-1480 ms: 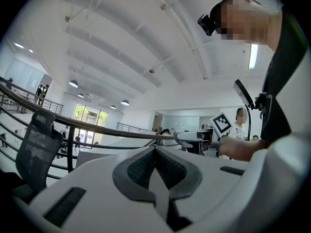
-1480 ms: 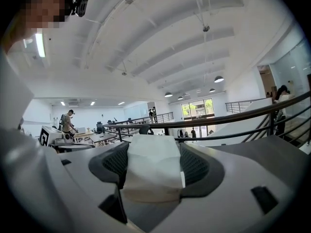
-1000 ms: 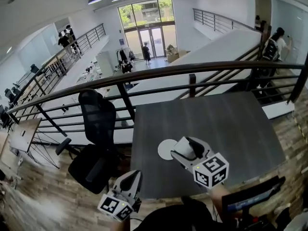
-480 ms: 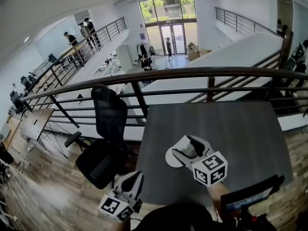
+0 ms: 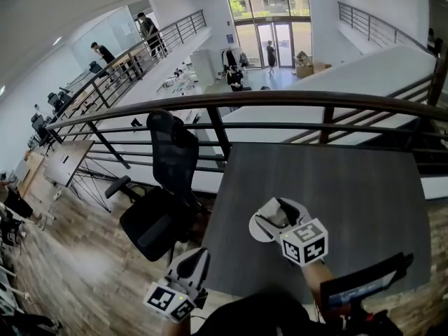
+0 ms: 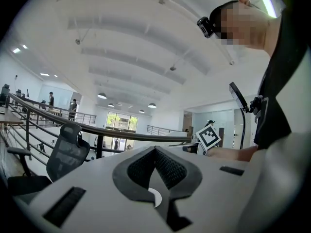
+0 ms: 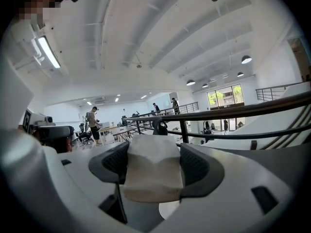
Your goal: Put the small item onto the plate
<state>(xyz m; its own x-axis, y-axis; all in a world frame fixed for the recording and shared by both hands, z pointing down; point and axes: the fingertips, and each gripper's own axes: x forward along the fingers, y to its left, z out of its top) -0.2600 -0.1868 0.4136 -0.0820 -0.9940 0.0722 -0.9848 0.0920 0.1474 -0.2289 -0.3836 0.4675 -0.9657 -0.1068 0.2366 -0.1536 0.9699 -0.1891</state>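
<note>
Carrying step, near its end: in the right gripper view, the right gripper (image 5: 274, 215) clamps the small item (image 7: 153, 171), a pale, soft-looking block, squarely between its dark pads (image 7: 197, 166). In the head view, at lower centre, that gripper hangs directly over the white plate (image 5: 256, 229), which sits near the left edge of the dark grey table (image 5: 350, 187); only the plate's left part shows from under the tool. Whether the block touches the plate cannot be told. The likely next move is a short descent, then parting the jaws so the block settles inside the rim rather than on the tabletop.

The left gripper (image 5: 196, 257), at the lower left, is held off the table's near corner, its jaws pressed together with nothing between them, clear of the work. A black office chair (image 5: 164, 187) stands left of the table, and a dark railing (image 5: 315, 100) runs behind it, with an open hall beyond. Nothing lies between the block and the plate.
</note>
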